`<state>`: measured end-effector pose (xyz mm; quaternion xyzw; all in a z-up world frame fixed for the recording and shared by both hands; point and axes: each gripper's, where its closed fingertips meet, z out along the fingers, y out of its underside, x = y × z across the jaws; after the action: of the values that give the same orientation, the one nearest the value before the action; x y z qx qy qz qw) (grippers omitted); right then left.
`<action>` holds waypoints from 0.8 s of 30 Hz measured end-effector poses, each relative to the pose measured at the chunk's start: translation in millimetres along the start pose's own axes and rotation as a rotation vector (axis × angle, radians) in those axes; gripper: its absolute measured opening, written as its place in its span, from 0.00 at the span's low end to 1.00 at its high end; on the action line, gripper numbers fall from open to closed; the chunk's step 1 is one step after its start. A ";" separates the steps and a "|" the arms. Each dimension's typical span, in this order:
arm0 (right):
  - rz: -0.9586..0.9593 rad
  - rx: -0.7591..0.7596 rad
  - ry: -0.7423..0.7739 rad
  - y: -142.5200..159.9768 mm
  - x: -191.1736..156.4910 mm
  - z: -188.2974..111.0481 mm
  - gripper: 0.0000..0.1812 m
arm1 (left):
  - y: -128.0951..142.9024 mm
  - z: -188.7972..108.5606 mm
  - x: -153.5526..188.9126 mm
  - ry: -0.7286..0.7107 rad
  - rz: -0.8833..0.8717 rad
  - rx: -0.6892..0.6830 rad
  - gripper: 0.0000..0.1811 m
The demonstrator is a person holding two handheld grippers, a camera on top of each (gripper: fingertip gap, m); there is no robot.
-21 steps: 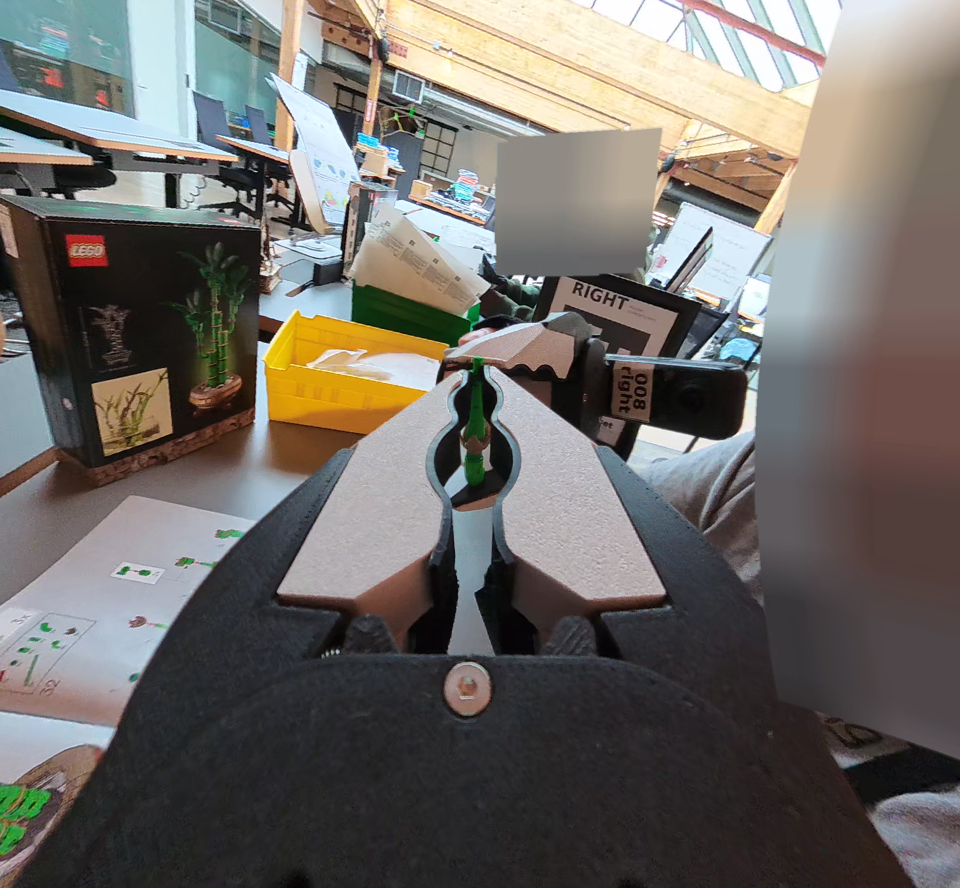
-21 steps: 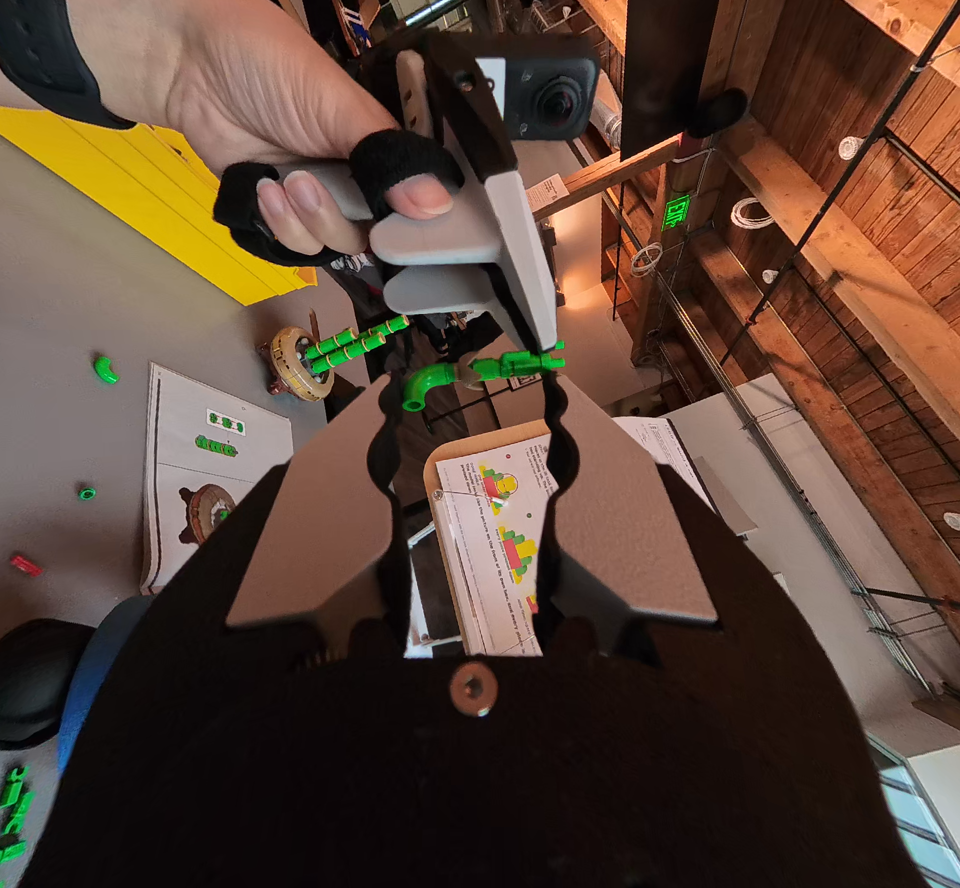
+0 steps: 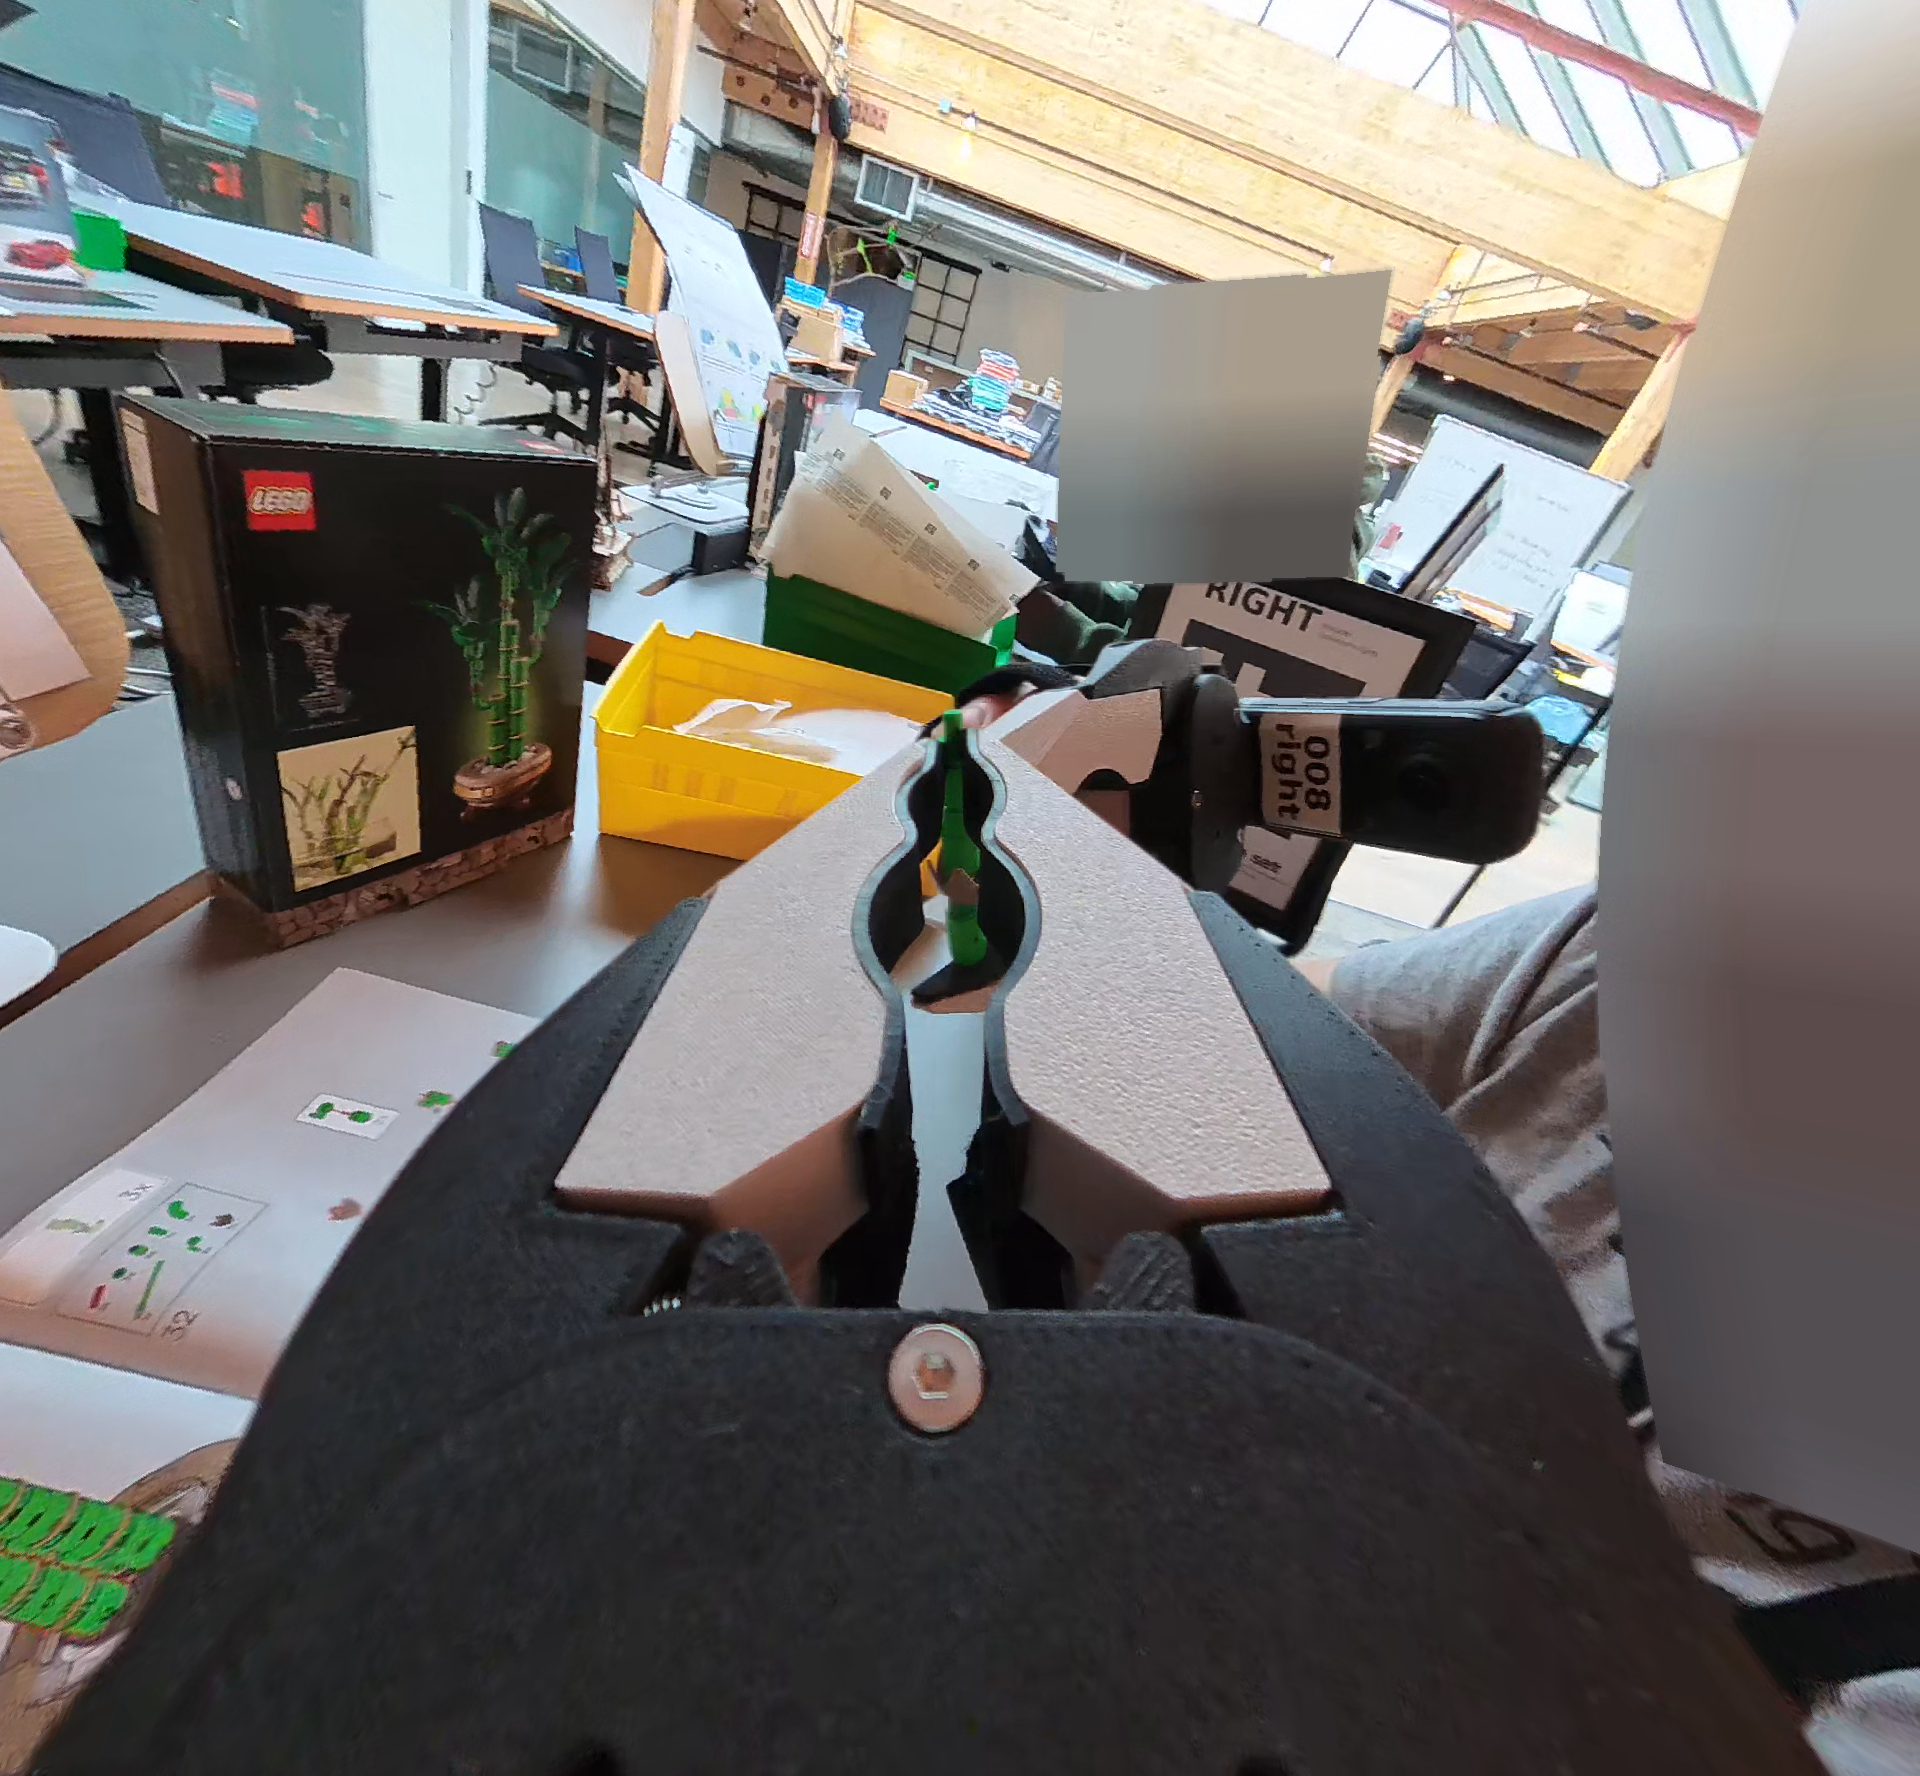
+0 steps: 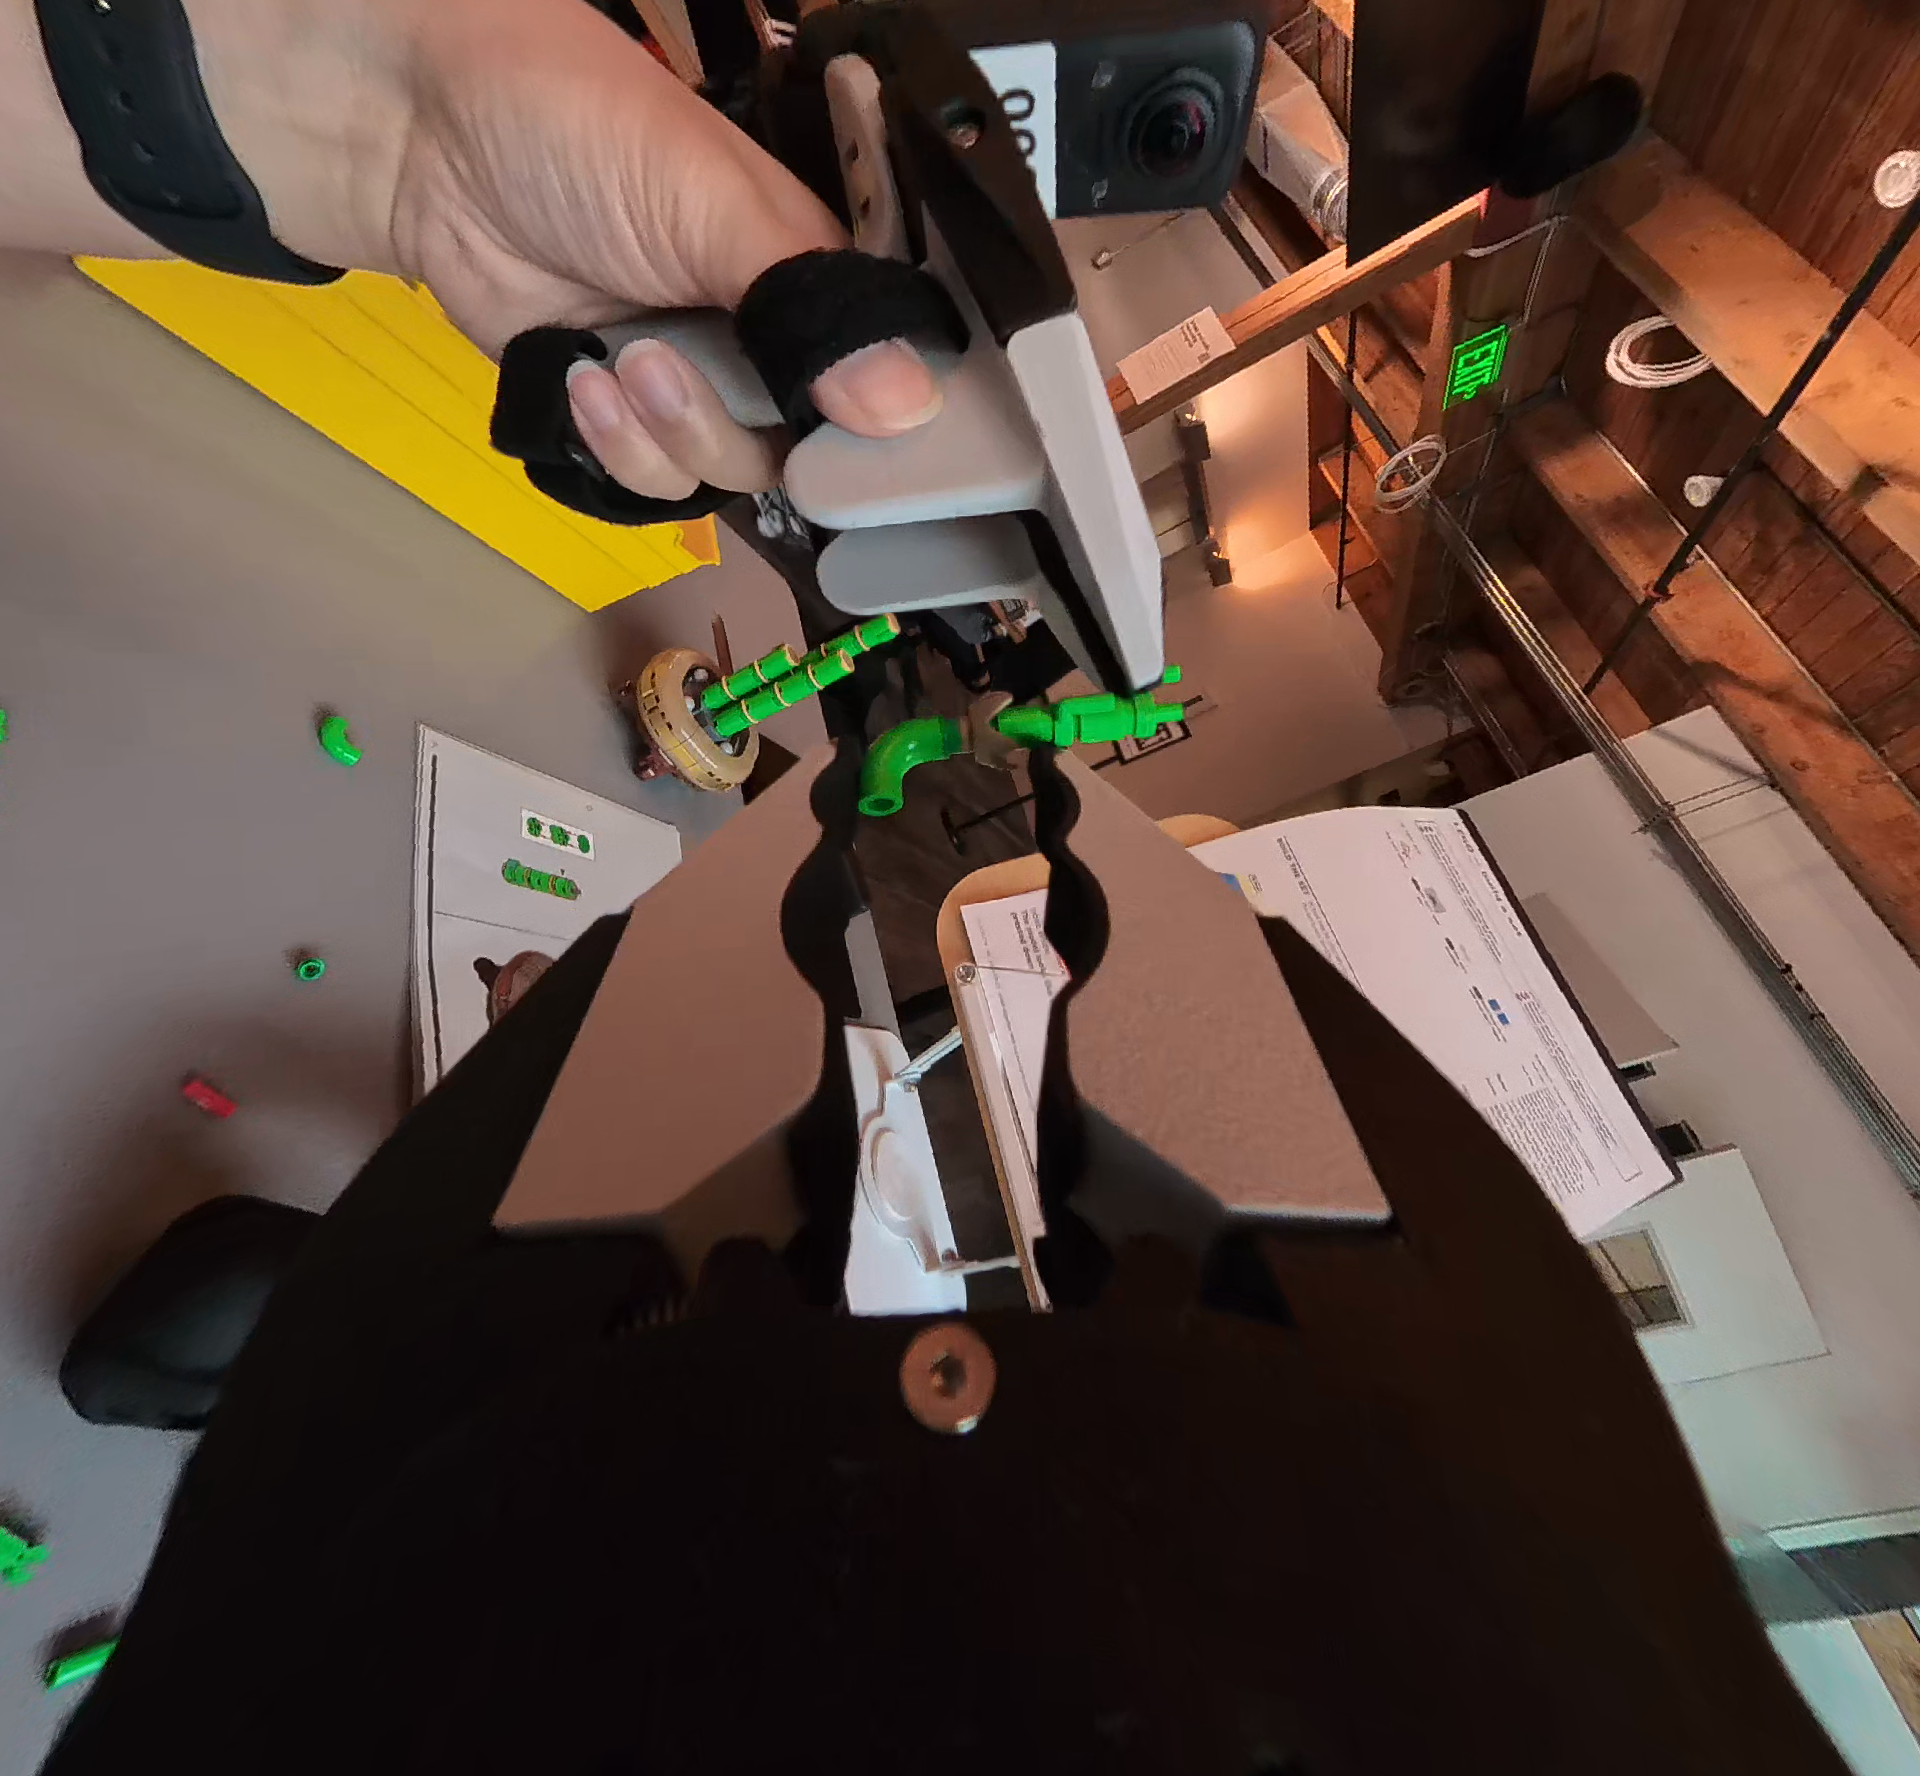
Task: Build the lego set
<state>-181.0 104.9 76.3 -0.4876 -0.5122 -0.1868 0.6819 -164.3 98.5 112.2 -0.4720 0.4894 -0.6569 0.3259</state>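
The green bamboo stalk piece, with a curved elbow at 1 end, is held up in the air between both tools, well above the table. The left gripper is clamped on its far end, probably to brace it. The right gripper stands partly open around the elbowed end, gripping nothing, seemingly lined up to squeeze.

The bamboo stalk piece is bright green with a tan joint. The bin is yellow, the one behind it dark green. The set's box is black with a red logo patch.
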 end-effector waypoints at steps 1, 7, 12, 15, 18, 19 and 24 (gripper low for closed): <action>0.006 -0.009 -0.001 2.3 0.8 0.1 0.17 | -1.2 0.3 -1.9 -0.015 0.008 0.010 0.00; 0.114 -0.120 -0.103 28.2 2.2 -15.1 0.25 | -8.6 -5.6 -16.2 -0.017 -0.061 0.096 0.00; 0.233 -0.247 -0.088 64.3 20.7 -49.8 0.27 | 0.8 -4.6 -42.9 0.011 -0.192 0.149 0.00; 0.321 -0.298 -0.086 91.6 5.2 -71.6 0.26 | 18.5 14.3 -56.4 0.030 -0.244 0.149 0.00; 0.384 -0.365 -0.016 131.8 -19.2 -95.3 0.25 | 41.0 35.7 -70.7 0.046 -0.314 0.154 0.00; 0.408 -0.378 0.017 145.5 -26.7 -102.5 0.24 | 50.8 42.1 -77.3 0.039 -0.337 0.149 0.00; 0.592 -0.351 0.110 190.4 -62.1 -119.7 0.22 | 94.0 59.5 -110.1 -0.001 -0.421 0.130 0.00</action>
<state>-0.7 73.8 -68.5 -0.7142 -0.2711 -0.0922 0.6387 -73.9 147.5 -5.7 -0.5422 0.3365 -0.7403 0.2115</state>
